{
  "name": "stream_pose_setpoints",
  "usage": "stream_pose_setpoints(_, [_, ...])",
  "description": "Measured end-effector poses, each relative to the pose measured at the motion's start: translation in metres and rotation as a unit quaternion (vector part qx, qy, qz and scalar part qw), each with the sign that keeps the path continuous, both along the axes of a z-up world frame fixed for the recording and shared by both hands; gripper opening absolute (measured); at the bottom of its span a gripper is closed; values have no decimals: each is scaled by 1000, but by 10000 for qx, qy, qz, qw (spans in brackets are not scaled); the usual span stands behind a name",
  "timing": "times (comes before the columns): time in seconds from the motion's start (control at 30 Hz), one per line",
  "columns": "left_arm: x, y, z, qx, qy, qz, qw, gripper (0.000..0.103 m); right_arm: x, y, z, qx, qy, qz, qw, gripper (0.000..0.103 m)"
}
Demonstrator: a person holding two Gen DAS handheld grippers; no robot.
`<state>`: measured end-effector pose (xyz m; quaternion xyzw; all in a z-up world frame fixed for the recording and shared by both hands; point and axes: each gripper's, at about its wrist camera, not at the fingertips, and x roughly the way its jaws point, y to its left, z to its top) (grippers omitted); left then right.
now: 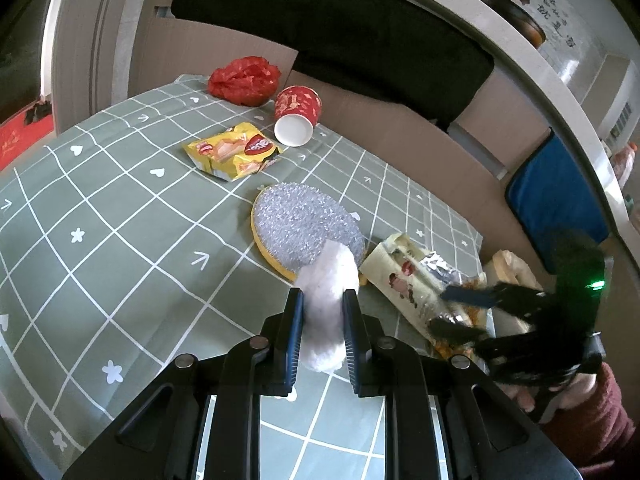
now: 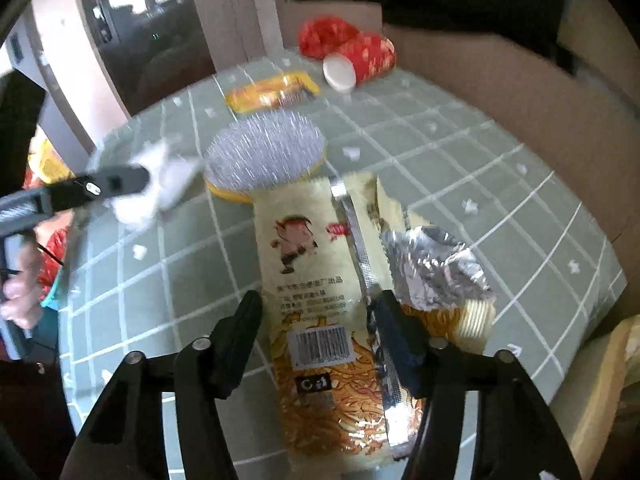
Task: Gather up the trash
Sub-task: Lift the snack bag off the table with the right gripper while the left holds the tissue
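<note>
Right hand-held gripper [image 2: 316,320] released, jaws wide, straddling noodle wrapper [image 2: 320,280] — wrapper lies flat on bench [image 2: 500,184], long axis running straight out along fingers, so jaws would close across its narrow width. Pads not visibly pressing. Right nearer by far. Left hand-held gripper [image 1: 322,336] clenched on white tissue wad [image 1: 328,304], soft, fluffy. Wrapper: glossy crinkled film, foil lining torn open at side. Beyond: round scrubber [image 2: 264,152], bristly, yellow-rimmed; paper cup [image 2: 360,62] tipped on side.
</note>
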<state>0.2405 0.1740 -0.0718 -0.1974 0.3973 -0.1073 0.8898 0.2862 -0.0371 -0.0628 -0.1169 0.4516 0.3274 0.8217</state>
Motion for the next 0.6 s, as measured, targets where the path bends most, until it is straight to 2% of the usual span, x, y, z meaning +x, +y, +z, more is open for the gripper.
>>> stream_pose_setpoints(0.1, [1, -1, -1, -11, 8, 8, 10000, 20, 0, -13, 11, 373, -173, -94, 9991, 56])
stream_pose_setpoints(0.27, [3, -6, -2, -7, 11, -38, 10000, 20, 18, -12, -18, 96, 336, -187, 9992, 56])
stream_pose_setpoints(0.53, [6, -7, -3, 31, 57, -16, 10000, 20, 13, 7, -29, -489, -229, 66, 9985, 56])
stream_pose_setpoints(0.57, [6, -8, -3, 13, 70, -18, 10000, 20, 14, 6, -28, -479, -159, 22, 9987, 54])
stream_pose_setpoints(0.6, [5, -8, -2, 14, 66, -39, 10000, 20, 14, 5, -25, -496, -144, -87, 9986, 35])
